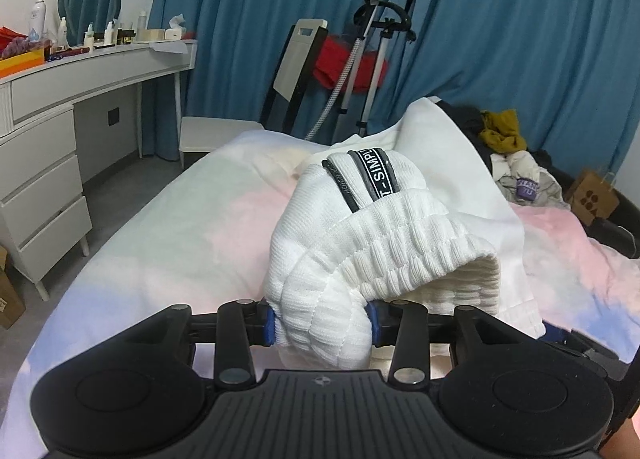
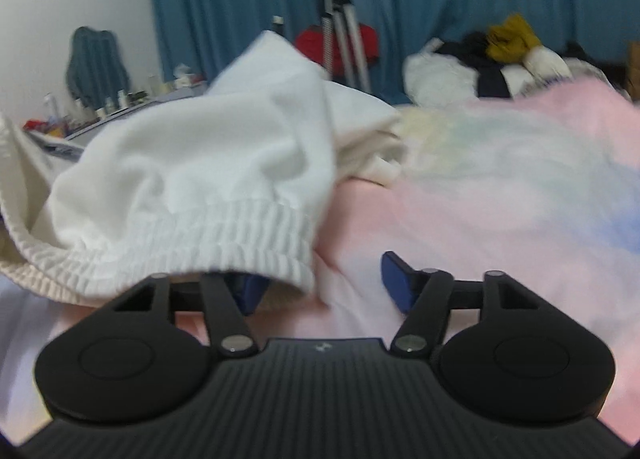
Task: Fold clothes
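A white knit garment (image 1: 360,235) with a ribbed cuff and black lettered straps lies bunched on the pastel bedspread (image 1: 168,243). My left gripper (image 1: 322,325) is shut on the ribbed cuff, with blue pads pressed on both sides of the fabric. In the right wrist view the same white garment (image 2: 192,171) drapes over the left finger. My right gripper (image 2: 320,283) is open; its right blue pad (image 2: 396,279) is bare above the bedspread (image 2: 500,195), and the left pad is mostly hidden under the ribbed hem.
A pile of other clothes (image 1: 508,155) lies at the bed's far right, also in the right wrist view (image 2: 500,55). A white dresser (image 1: 48,147) with bottles stands left. A chair, a stand with a red item (image 1: 348,67) and blue curtains lie beyond.
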Motion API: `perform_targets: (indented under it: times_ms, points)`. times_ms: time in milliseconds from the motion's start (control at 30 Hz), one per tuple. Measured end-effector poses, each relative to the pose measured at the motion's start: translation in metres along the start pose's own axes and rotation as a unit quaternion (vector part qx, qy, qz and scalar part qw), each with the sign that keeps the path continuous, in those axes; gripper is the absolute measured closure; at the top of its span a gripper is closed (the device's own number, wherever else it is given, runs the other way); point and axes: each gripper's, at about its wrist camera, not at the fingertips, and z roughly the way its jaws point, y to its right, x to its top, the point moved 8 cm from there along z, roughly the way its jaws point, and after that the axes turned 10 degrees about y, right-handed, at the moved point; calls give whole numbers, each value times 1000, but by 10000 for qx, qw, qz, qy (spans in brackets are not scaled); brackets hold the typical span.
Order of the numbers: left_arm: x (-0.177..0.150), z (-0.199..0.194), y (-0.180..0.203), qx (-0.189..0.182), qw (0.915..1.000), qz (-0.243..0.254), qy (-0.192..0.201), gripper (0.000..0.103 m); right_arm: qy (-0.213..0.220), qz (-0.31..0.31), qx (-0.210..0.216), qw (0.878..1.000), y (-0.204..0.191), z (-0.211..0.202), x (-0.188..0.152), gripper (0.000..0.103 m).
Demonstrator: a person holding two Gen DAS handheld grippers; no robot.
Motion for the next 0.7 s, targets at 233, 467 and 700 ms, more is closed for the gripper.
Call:
perform_targets:
  times_ms: [233, 467, 700]
  points:
    - [2, 9, -1, 91, 9998, -149, -132, 59, 307, -338, 89, 9989, -18, -7, 14, 73]
    - [-5, 4, 4, -18, 9991, -177, -375, 51, 501, 9, -95, 9987, -15, -29, 48, 90]
    - [-2, -29, 26, -99, 9992, 378, -62, 26, 1395, 40, -187, 9900, -30, -97, 123, 91]
